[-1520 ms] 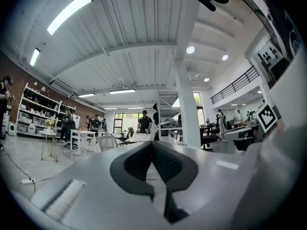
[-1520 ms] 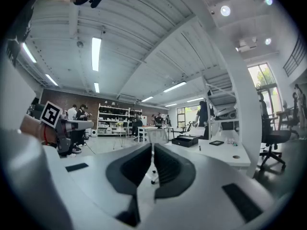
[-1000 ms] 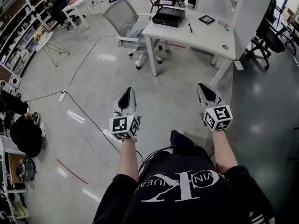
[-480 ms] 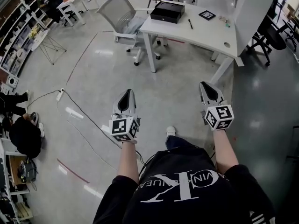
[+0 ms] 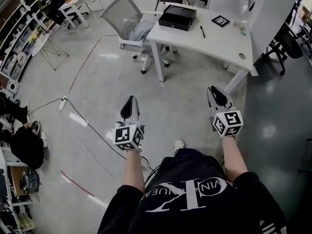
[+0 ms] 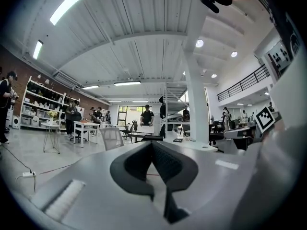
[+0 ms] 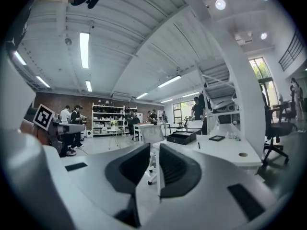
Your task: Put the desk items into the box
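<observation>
Claws are both held out in front of the person, over bare floor (image 5: 97, 82), well short of the table (image 5: 209, 43). The left claw (image 5: 130, 99) is closed: in its own view the tips meet, with nothing between them. The right claw (image 5: 213, 89) is open only a narrow slit, and all that shows through the gap is floor and a bit of the chair (image 5: 127, 14), so it's empty too.

All the desk stuff is on the white table ahead. The black box (image 5: 178, 17) sits at the far left end. A pen (image 5: 202, 31) lies just to the right of it, and a flat dark square thing (image 5: 220, 20) lies a bit further back, apart from both. There are some small bits near the far right edge, too tiny to make out. The grey mesh chair is at the table's left end, beside the box corner.

A cable (image 5: 90, 123) runs across the floor to the left of the left claw.
</observation>
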{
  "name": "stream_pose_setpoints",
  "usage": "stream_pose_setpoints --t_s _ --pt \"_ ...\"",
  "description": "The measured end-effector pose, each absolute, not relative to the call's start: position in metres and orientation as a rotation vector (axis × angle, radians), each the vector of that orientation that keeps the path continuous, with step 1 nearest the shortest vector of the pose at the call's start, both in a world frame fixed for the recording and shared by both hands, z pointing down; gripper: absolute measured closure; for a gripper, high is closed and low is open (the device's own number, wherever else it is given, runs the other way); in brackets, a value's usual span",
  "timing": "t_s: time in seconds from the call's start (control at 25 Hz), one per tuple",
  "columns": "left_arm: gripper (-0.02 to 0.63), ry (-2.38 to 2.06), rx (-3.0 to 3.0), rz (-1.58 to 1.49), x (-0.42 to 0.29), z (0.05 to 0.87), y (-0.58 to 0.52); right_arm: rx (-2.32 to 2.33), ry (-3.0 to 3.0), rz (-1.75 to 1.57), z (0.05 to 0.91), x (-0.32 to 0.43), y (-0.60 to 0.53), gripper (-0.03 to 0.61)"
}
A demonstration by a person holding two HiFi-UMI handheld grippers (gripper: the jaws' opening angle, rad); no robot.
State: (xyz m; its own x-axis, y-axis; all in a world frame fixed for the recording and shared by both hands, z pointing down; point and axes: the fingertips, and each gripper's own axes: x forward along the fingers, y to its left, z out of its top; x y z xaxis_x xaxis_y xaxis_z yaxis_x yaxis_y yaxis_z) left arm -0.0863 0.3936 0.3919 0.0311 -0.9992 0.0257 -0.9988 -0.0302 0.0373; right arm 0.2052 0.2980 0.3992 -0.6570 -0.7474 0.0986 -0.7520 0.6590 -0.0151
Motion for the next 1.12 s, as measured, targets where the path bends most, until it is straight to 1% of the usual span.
stream_pose_setpoints --t_s 0.56,1.12 --pt "0.603 -2.203 2.197 0.019 -0.115 0.389 0.317 1.228 -2.8 0.119 0.412 0.181 0.211 0.552" --pt "0.603 -2.177 2.231 0.048 -0.108 0.391 0.286 1.221 -2.797 0.143 0.419 0.183 0.186 0.552"
